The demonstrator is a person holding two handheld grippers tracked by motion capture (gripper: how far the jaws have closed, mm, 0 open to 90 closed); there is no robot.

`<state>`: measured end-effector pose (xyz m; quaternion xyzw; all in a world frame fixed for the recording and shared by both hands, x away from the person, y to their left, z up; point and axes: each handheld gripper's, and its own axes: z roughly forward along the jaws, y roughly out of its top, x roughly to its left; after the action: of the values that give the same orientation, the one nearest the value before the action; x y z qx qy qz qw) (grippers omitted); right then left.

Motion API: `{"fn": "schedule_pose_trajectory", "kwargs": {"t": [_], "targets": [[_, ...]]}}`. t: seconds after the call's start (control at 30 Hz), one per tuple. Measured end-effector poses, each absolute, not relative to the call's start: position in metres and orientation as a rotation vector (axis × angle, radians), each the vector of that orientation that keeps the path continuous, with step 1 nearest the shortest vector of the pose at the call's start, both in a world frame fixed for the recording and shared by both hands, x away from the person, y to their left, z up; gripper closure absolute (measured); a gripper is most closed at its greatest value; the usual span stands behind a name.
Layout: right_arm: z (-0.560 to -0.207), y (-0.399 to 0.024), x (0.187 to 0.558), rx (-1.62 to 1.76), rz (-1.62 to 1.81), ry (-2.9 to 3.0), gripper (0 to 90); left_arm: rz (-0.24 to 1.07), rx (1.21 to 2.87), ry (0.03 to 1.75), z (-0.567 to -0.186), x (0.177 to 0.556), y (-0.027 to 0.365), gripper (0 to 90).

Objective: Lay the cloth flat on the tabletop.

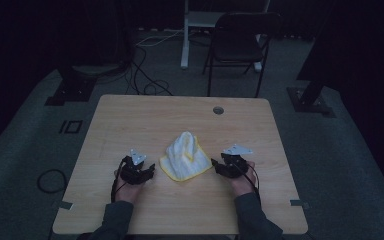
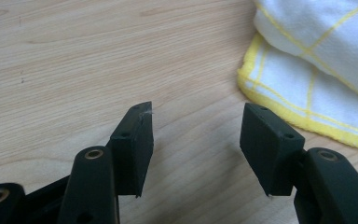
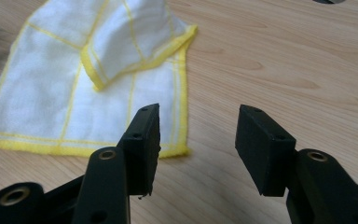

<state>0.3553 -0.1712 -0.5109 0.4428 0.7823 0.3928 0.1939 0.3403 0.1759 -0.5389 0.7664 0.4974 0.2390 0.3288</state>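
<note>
A white cloth with yellow edging and yellow grid lines point(image 1: 185, 156) lies partly folded in the middle of the wooden table point(image 1: 130, 125). My left gripper point(image 1: 149, 170) rests just left of the cloth, open and empty. In the left gripper view its jaws point(image 2: 196, 140) stand apart over bare wood, the cloth point(image 2: 317, 70) at the upper right. My right gripper point(image 1: 216, 166) sits at the cloth's right side, open. In the right gripper view the gripper point(image 3: 198, 140) is at the cloth's near corner, the cloth point(image 3: 74, 84) spreading to the upper left with one flap folded over.
A round grommet hole point(image 1: 218, 110) sits near the table's far edge. Beyond the table stand a black folding chair point(image 1: 240, 45) and a white desk leg point(image 1: 185, 35); cables point(image 1: 145, 75) trail on the grey carpet. Bare wood lies around the cloth.
</note>
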Motion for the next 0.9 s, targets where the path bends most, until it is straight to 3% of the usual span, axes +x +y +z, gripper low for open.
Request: {"fn": "schedule_pose_trajectory", "kwargs": {"t": [0.9], "targets": [[-0.512, -0.139, 0.362, 1.178, 1.106, 2.247, 49.6, 0.571, 2.01, 1.196, -0.529, 0.325, 0.157, 46.4]]}}
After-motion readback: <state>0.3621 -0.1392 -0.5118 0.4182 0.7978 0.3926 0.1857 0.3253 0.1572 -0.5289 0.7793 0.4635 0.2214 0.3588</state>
